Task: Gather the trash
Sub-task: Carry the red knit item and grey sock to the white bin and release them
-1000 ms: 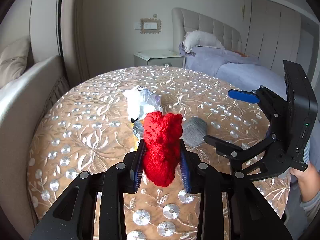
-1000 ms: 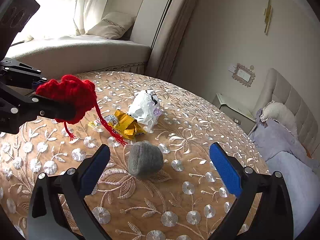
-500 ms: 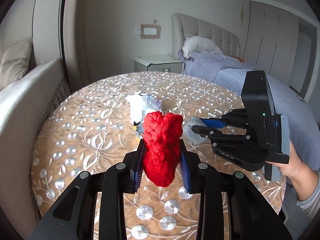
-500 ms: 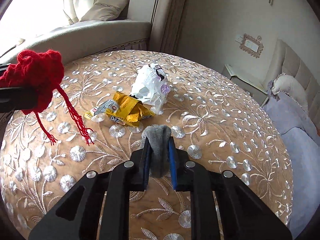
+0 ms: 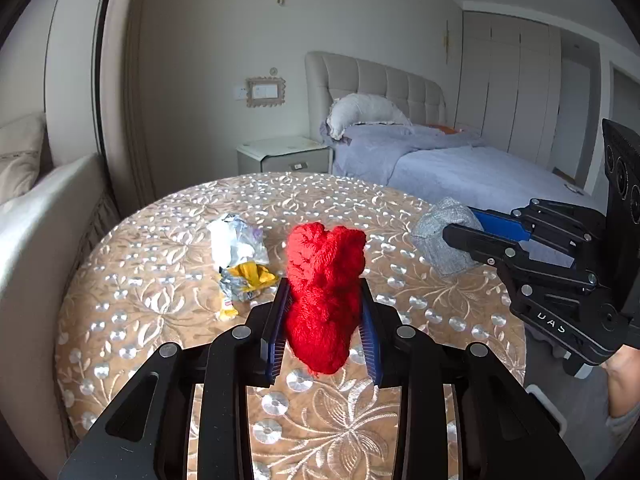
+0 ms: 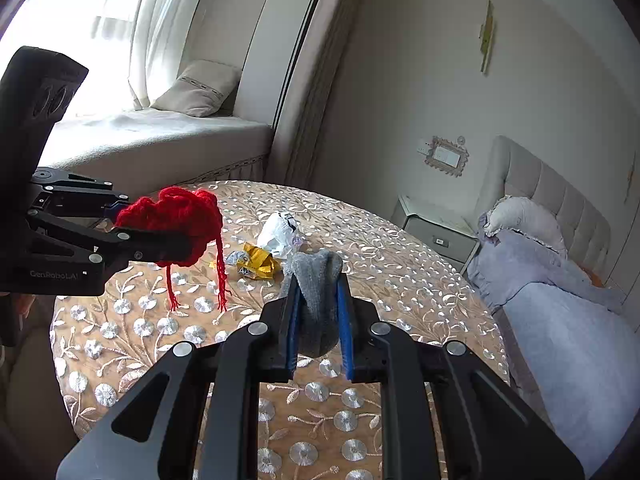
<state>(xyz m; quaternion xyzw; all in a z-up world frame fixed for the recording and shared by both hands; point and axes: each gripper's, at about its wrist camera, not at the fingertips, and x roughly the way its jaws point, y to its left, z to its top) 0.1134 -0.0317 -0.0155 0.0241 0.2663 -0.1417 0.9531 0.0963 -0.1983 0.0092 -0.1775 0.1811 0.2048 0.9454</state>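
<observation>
Table: your round table [image 5: 168, 280] wears a gold embroidered cloth, with a bed [image 5: 460, 168] just behind it.
Left gripper [image 5: 324, 312]: clamped on the red yarn bundle [image 5: 324, 280], held above the cloth.
Right gripper [image 6: 318, 320]: its jaws have just closed and now pinch the grey sock [image 6: 316, 280], lifted clear.
Trash: the white bag [image 5: 236, 240] and yellow wrapper [image 5: 248, 276] lie mid-table, ahead of your fingers.
Edges: bare cloth all round them.

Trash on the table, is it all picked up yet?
Not yet. The left tool grips a red yarn bundle and the right tool grips a grey cloth wad, both lifted off the table. A white plastic bag and a yellow wrapper still lie there. No bin is in view.
</observation>
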